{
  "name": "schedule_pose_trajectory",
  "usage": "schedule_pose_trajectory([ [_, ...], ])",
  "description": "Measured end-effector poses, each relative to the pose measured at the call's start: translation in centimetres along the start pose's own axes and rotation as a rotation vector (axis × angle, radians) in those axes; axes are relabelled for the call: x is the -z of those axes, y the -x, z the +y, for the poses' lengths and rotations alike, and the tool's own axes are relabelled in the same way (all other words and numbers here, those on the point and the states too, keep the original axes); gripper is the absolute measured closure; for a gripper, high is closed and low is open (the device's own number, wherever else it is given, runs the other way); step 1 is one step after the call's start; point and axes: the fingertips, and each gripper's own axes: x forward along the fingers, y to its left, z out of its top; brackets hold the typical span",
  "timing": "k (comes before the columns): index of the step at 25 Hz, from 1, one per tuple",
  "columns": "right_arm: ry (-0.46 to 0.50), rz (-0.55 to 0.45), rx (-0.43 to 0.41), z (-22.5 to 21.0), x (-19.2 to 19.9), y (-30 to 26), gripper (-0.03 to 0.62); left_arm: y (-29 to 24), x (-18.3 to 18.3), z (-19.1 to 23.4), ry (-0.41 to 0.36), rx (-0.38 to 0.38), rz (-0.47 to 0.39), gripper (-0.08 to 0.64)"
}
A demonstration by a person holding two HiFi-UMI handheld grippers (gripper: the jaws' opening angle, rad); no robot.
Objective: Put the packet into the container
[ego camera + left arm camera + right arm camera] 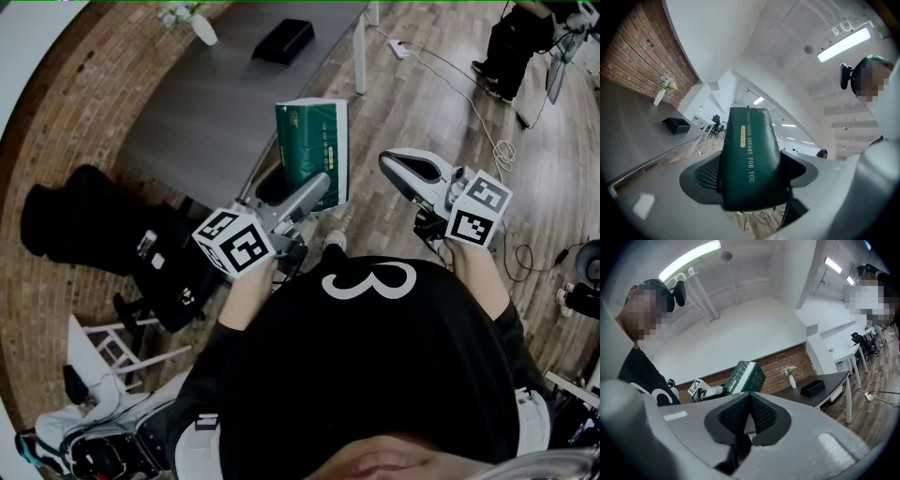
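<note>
Head view, from close in: both of the person's forearms are raised in front of the chest, the grippers side by side and pointing forward. The left gripper [302, 199] has the green packet [312, 150] clamped by its lower end, the jaws spread wide around the packet's thickness and the pads pressing on its two broad faces. The packet's long axis runs on from the jaws, away from the person, so it stands out past the fingertips. The right gripper [398, 167] hangs just beside it at the same height, jaws closed together with nothing between them.

Beyond the packet lies the grey table [206, 103], and at its far end sits a low black box [284, 40], which I take to be the container. It lies straight ahead of the packet and a touch to the left, well apart from it. The left arm is the nearer one and would have to reach forward across the tabletop.
</note>
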Motion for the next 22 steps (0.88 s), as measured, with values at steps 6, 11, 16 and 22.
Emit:
schedule_pose_trajectory([
  [6, 0.004, -0.008, 0.002, 0.0, -0.1, 0.2, 0.591, -0.4, 0.3, -0.7, -0.037, 0.001, 0.012, 0.153],
  [11, -0.010, -0.011, 0.004, -0.8, -0.3, 0.6, 0.591, -1.2, 0.4, -0.8, -0.045, -0.005, 0.024, 0.153],
  [16, -0.042, -0.007, -0.008, -1.9, 0.2, 0.4, 0.591, -2.2, 0.9, 0.0, -0.044, -0.013, 0.040, 0.153],
  [22, -0.075, -0.002, 0.023, -4.5, 0.5, -1.1, 0.591, -3.7, 0.7, 2.6, -0.019, -0.002, 0.062, 0.153],
])
